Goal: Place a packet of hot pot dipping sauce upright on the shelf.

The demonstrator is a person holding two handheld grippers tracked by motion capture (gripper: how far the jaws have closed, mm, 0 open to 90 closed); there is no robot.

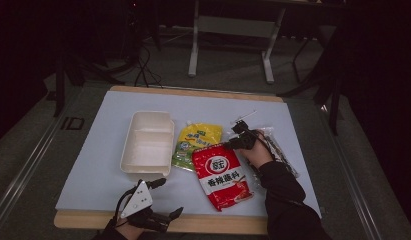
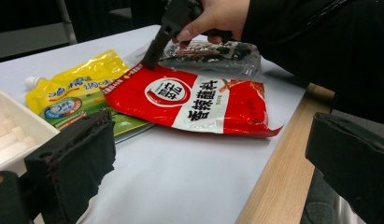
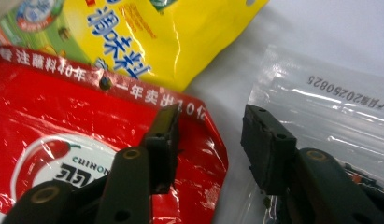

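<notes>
My right gripper [image 3: 208, 140], fingers spread, straddles the red pouch [image 3: 63, 140]'s top corner: light, floppy, probably slick; I'd pinch its seam.

- Landmark: the sauce packet [image 1: 220, 176], lying flat on the worktop [image 1: 93, 170].
- Spouted pouch [image 1: 197, 142]: behind-left of it, its edge tucked under it.
- Divided tray [image 1: 148, 142]: further left, beyond that pouch.
- Clear bag [image 1: 278, 147]: right of it.
- Right tongs [image 1: 232, 145]: at its rear right corner.
- Left tongs [image 1: 165, 197]: front-left, at the worktop's near edge.
</notes>
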